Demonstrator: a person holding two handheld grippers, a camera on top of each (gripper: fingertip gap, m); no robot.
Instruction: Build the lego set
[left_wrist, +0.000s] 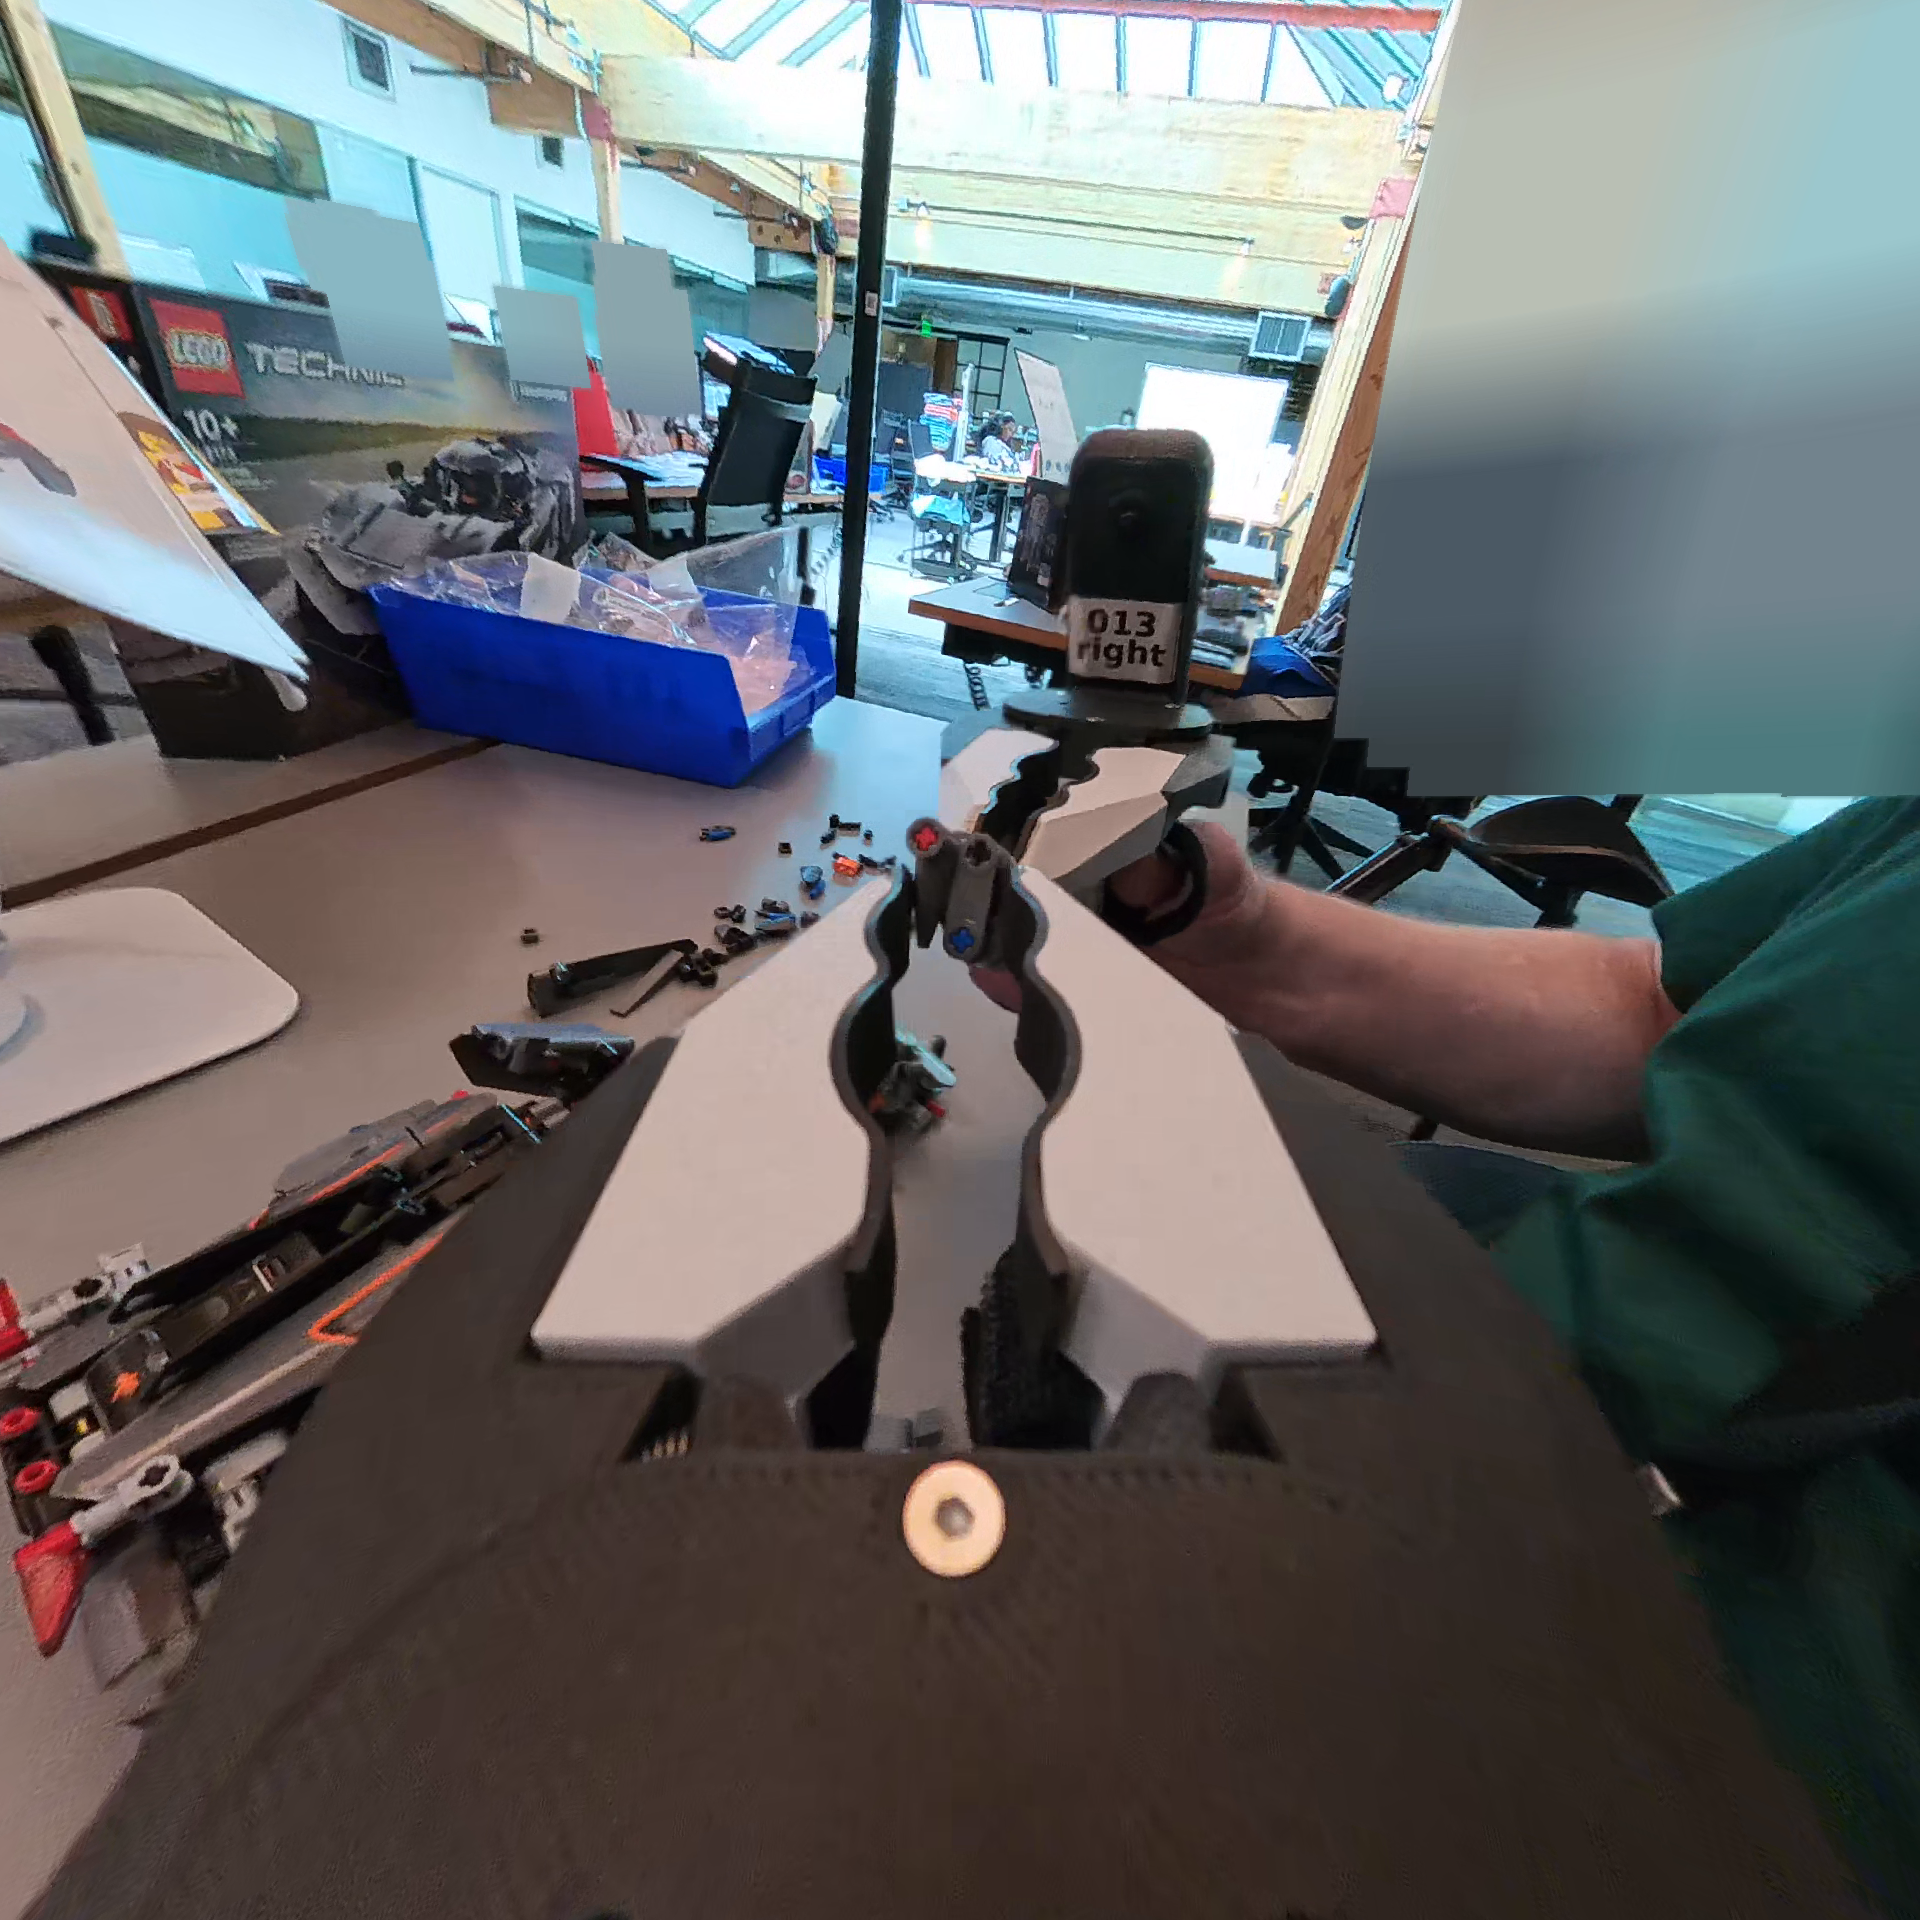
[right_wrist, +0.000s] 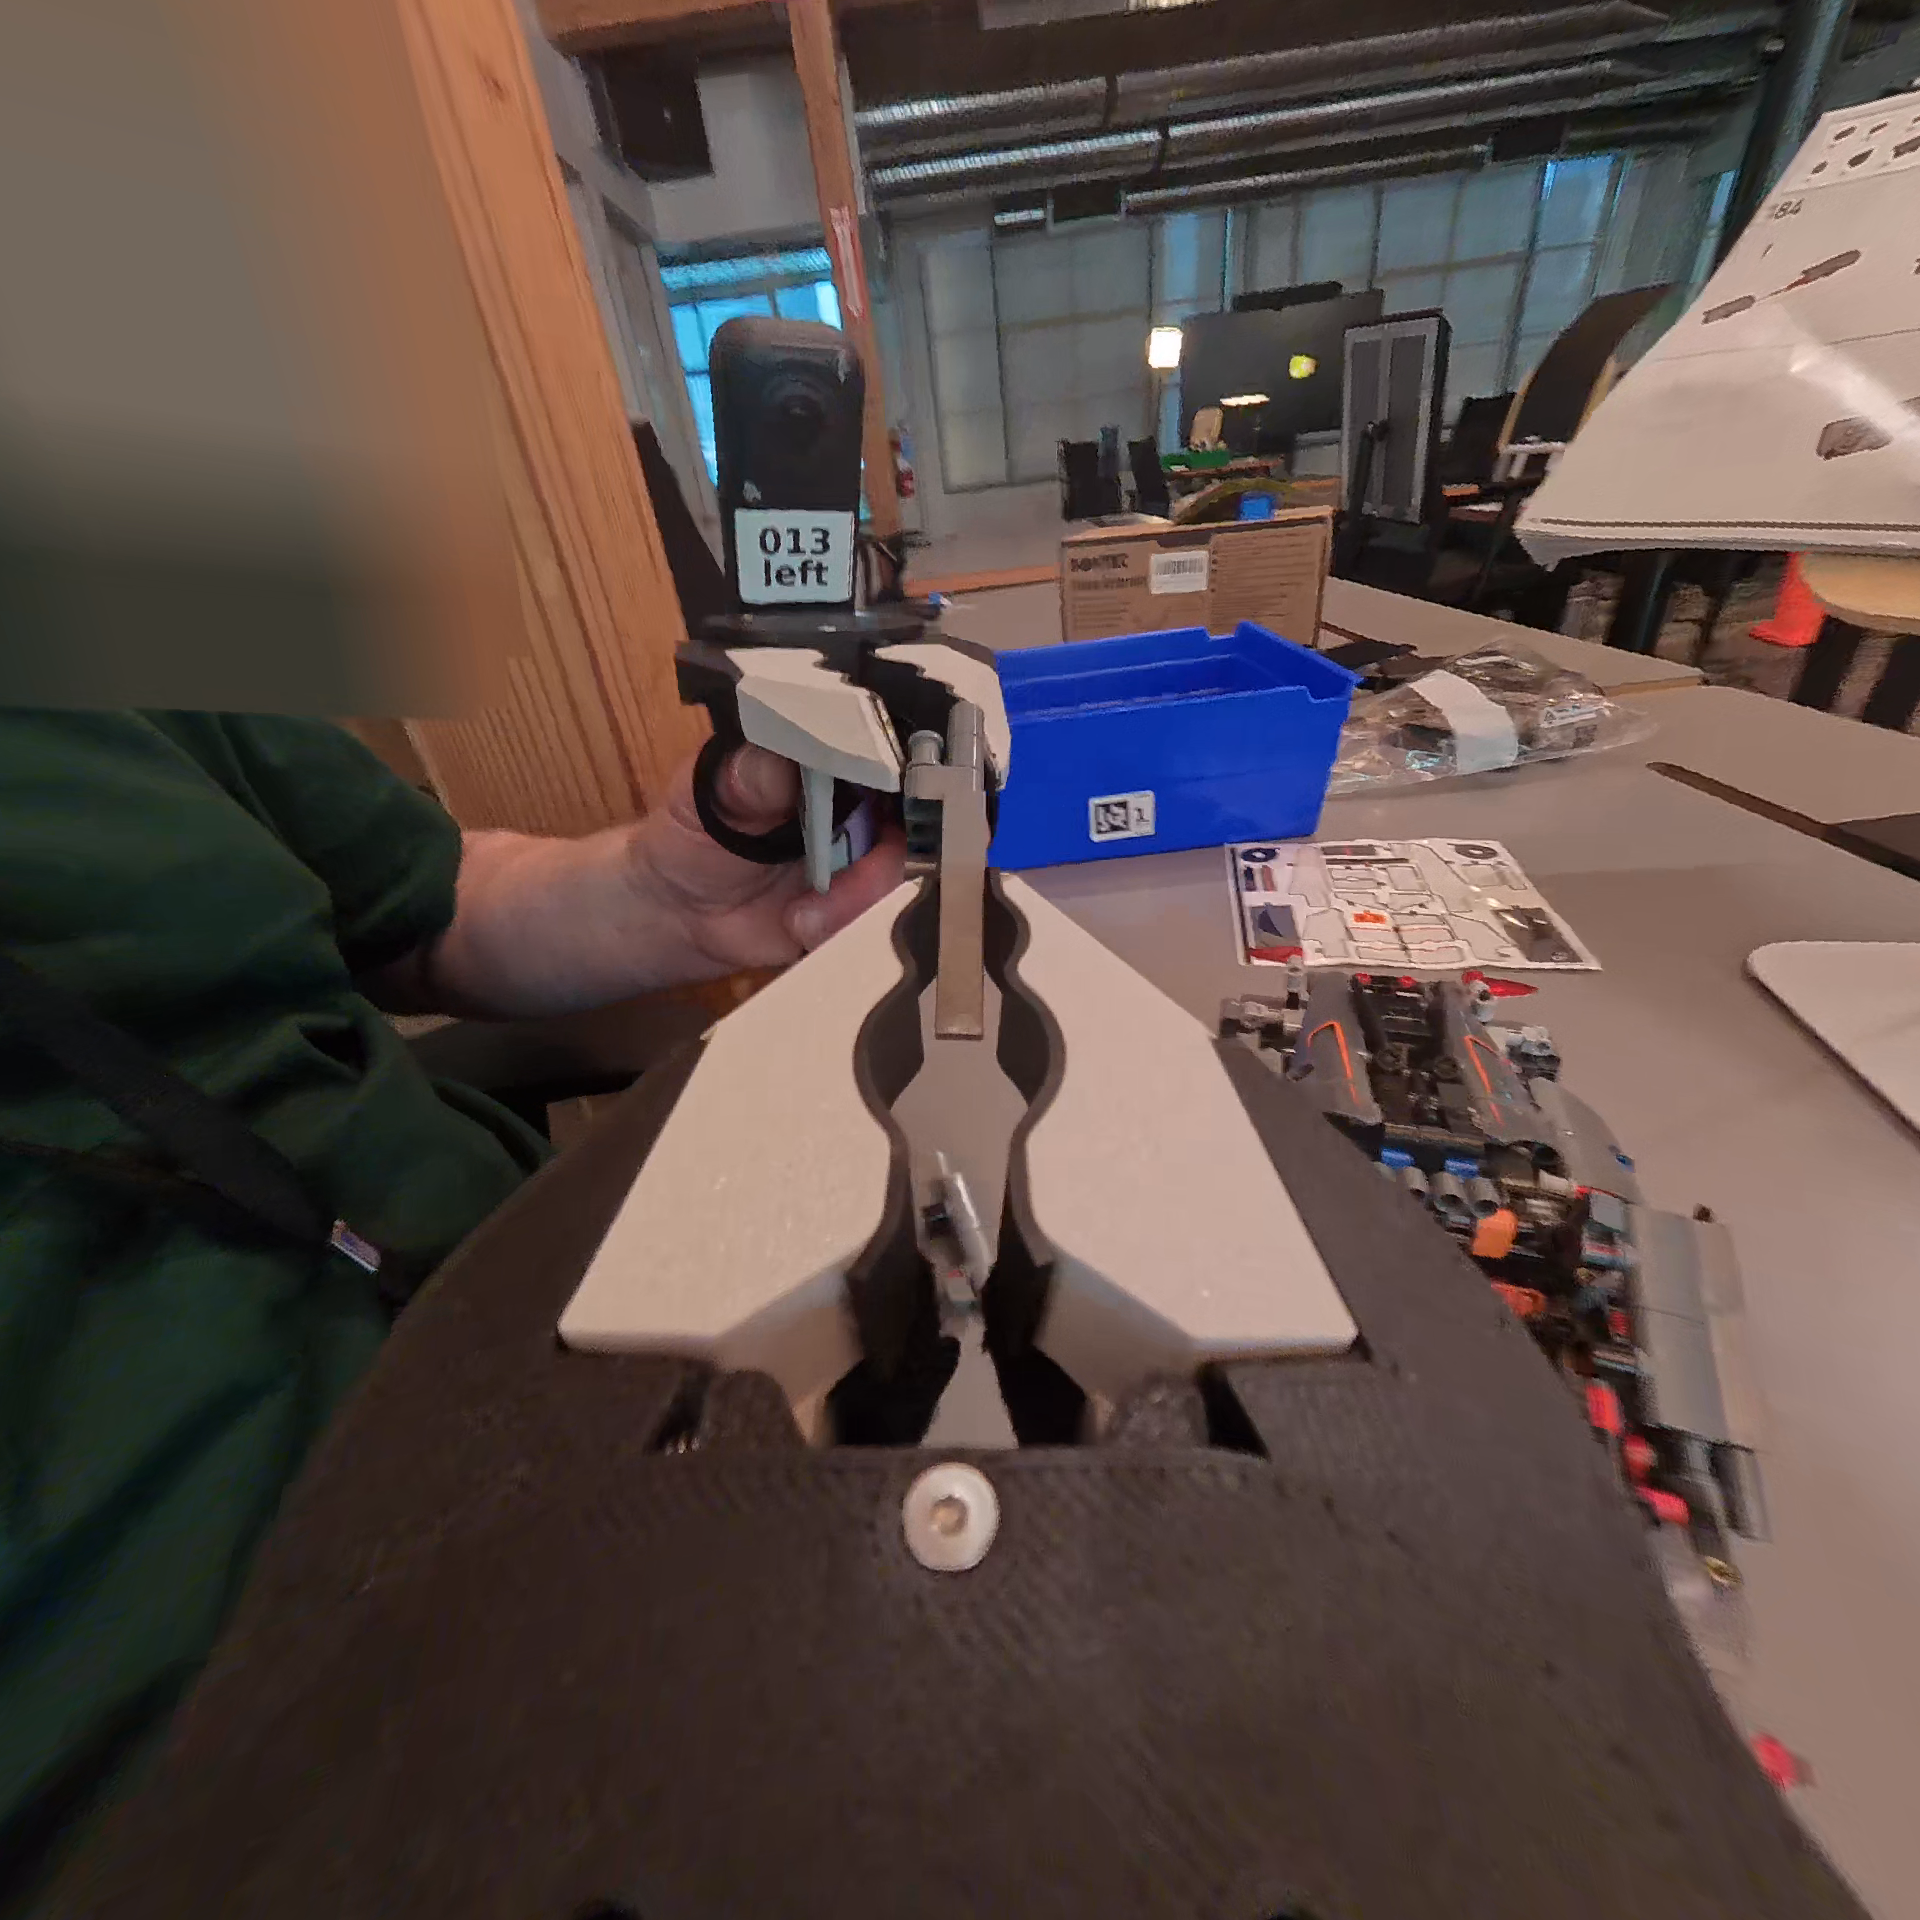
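Things around the grey table that are not for building

A blue bin (left_wrist: 613, 681) sits on the grey table (left_wrist: 364, 831) with clear crinkly plastic (left_wrist: 623, 597) in it. A second blue bin (right_wrist: 1164, 748) bears a small white sticker. Behind that one stands a brown cardboard box (right_wrist: 1195, 571). A flat white stand base (left_wrist: 125, 997) rests on the table. A black pole (left_wrist: 868, 343) goes up toward the roof. Black office chairs (left_wrist: 748, 447) stand farther back. An orange cone (right_wrist: 1792, 613) stands on the floor.
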